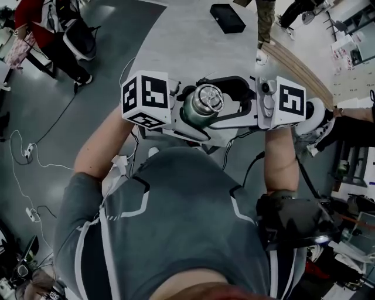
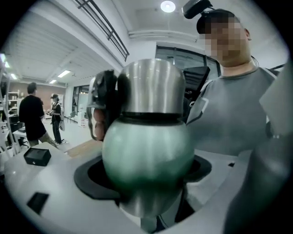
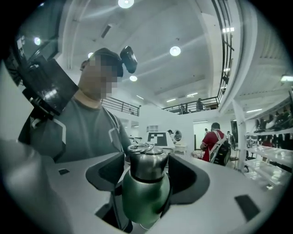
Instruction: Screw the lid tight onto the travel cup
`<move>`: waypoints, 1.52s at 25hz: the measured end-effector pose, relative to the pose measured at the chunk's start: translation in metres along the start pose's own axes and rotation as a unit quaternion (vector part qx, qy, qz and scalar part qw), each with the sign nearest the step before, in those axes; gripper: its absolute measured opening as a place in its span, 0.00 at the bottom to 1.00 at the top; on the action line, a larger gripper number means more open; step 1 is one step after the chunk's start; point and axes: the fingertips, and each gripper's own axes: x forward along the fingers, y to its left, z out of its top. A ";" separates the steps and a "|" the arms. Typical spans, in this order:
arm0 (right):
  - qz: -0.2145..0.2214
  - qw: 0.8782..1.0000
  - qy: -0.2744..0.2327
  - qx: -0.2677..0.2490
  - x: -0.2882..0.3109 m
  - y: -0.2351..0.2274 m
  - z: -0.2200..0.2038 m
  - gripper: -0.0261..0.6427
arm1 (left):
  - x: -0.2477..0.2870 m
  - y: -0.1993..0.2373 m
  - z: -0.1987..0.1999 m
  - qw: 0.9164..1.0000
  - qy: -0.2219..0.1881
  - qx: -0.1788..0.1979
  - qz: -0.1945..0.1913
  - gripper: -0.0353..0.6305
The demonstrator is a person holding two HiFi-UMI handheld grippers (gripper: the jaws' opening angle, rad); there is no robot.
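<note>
The travel cup (image 1: 199,111) has a green body and a steel lid (image 1: 203,98), and I hold it up in front of my chest between both grippers. My left gripper (image 1: 187,114) comes in from the left and is shut on the cup. In the left gripper view the green body (image 2: 146,151) fills the space between the black pads (image 2: 89,180), with the lid (image 2: 151,87) above. My right gripper (image 1: 225,102) reaches in from the right and is open. Its pads (image 3: 107,176) stand on either side of the lid (image 3: 147,164) without pressing on it.
A small black box (image 1: 227,17) lies on the pale table beyond my hands and shows again in the left gripper view (image 2: 36,156). Cables (image 1: 26,152) trail over the dark floor at left. People stand around: one in red (image 3: 215,141), one in black (image 2: 32,114).
</note>
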 end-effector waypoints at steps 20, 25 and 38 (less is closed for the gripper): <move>-0.143 0.989 -0.011 0.025 -0.017 -0.022 -0.019 0.49 | 0.001 0.040 -0.020 0.992 0.009 -0.035 0.117 0.66; -0.041 0.999 -0.005 0.015 -0.006 -0.006 -0.005 0.49 | 0.006 0.008 -0.006 0.999 0.008 -0.007 0.031 0.66; -0.317 0.944 -0.022 0.084 -0.017 -0.084 -0.053 0.44 | -0.023 0.097 -0.056 0.953 0.040 -0.110 0.281 0.66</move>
